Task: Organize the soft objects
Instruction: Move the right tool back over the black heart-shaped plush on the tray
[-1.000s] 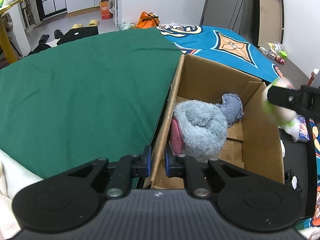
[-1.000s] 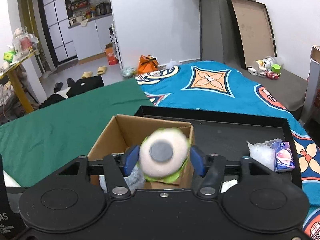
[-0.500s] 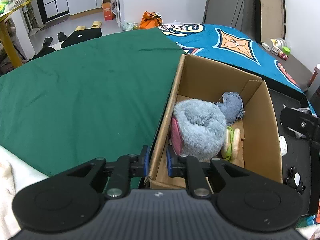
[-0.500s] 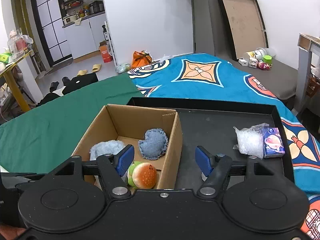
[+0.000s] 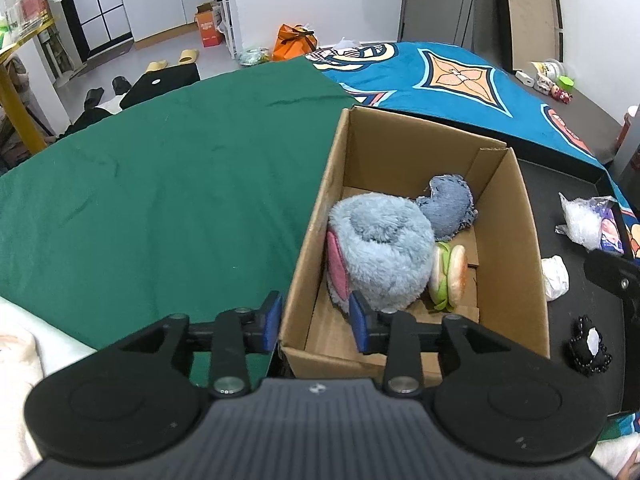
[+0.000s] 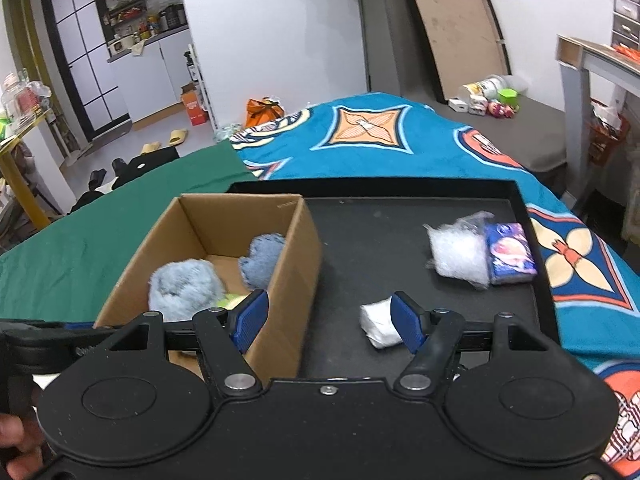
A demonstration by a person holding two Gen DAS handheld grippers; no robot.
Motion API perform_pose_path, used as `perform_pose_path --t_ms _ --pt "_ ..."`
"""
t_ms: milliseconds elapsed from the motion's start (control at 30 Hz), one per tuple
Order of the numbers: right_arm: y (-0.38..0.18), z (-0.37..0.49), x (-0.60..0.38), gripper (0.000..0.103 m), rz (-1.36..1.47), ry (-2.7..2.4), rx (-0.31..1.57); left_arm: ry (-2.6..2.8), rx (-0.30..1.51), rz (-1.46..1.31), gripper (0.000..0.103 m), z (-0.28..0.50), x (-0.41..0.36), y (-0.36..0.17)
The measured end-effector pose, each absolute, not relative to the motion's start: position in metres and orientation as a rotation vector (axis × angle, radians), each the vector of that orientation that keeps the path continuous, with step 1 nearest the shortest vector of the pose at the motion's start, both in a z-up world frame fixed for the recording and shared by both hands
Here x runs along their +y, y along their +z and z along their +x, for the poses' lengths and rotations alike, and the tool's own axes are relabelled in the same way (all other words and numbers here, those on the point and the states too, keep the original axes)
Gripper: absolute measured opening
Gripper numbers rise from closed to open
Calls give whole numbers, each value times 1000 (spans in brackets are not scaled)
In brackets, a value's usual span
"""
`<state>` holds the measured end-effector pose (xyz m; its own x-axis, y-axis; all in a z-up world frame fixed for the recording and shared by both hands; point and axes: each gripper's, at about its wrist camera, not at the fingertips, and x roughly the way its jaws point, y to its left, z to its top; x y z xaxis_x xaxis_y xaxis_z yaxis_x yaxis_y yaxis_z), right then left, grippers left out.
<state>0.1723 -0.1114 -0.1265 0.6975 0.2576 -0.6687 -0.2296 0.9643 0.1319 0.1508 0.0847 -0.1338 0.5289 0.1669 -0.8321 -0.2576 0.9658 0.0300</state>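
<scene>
The cardboard box (image 5: 516, 240) holds a fluffy blue plush (image 5: 380, 248), a denim heart cushion (image 5: 448, 208) and a burger plush (image 5: 450, 276). My left gripper (image 5: 316, 320) straddles the box's near left wall. Its jaws are opening, and the wall stands between the pads, untouched by the right one. My right gripper (image 6: 328, 322) is open and holds nothing. It hangs over the black tray (image 6: 380, 232), just right of the box (image 6: 296, 256). A white wad (image 6: 376, 322) lies on the tray behind its right finger.
A clear plastic bundle (image 6: 460, 256) and a blue tissue packet (image 6: 510, 254) lie at the tray's far right. A small black-and-white item (image 5: 590, 344) sits near the tray's front. Green cloth (image 5: 160, 200) spreads left of the box, and a patterned blue blanket (image 6: 400, 140) lies behind it.
The right gripper let the burger plush drop into the box, then moved right over the tray. The left gripper's jaws, pinched on the box wall before, have spread apart.
</scene>
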Motion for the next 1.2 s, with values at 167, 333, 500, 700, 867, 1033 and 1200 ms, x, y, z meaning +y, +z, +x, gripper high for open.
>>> perform_pose_path --t_ms 167,333,500,700,867,1033,1200 --pt "-133 168 -128 67 54 254 764 255 987 -73 44 151 77 -132" --pt "-141 166 -145 67 71 239 783 270 1001 -45 49 153 71 -132" --pt "-147 162 -158 67 83 230 801 282 1006 -30 53 157 67 -133" --pt "-156 162 -174 67 103 216 821 287 1014 -1 55 158 63 -134" --pt "-170 162 -182 67 123 215 844 286 1016 26 57 158 59 -135" --pt "-182 161 -186 68 128 210 877 284 1020 41 62 161 55 -137" --pt "-190 162 -184 69 124 215 902 306 1035 59 64 167 50 -140"
